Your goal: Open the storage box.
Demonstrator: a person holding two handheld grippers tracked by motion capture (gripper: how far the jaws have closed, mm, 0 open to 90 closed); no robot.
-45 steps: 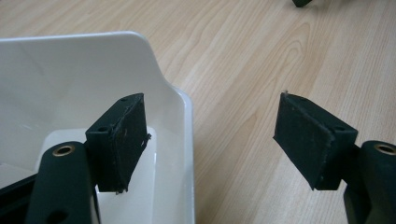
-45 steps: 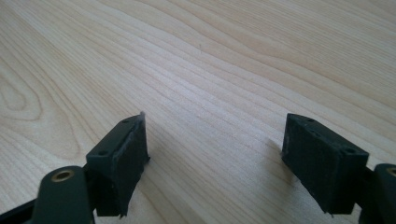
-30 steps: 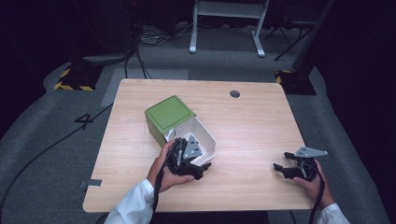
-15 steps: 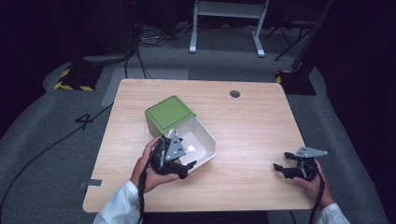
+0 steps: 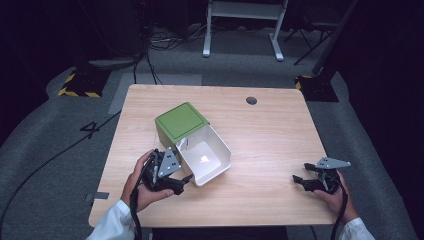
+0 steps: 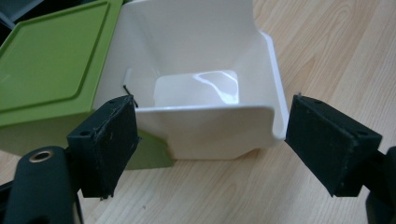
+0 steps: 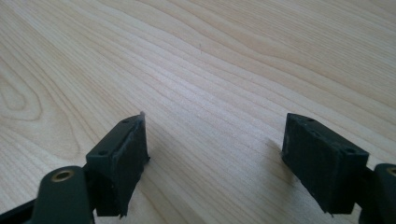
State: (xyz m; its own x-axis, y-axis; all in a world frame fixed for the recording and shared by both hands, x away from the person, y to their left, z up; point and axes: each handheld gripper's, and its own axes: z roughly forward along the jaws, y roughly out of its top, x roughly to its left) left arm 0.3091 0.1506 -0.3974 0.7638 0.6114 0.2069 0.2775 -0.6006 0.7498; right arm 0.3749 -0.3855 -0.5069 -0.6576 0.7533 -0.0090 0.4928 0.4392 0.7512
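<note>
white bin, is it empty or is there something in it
Empty: the white bin shows a bare, glossy floor in the left gripper view, nothing inside.

One mark can be read: a black numeral "4" [image 5: 91, 129] on the grey floor [image 5: 45, 165], seen in the high view. It lies off the desk's [image 5: 280, 130] edge on the left gripper's [image 5: 172, 182] side, farther from the person than that gripper's jaws and well apart from them. The gripper views carry no lettering.
</note>
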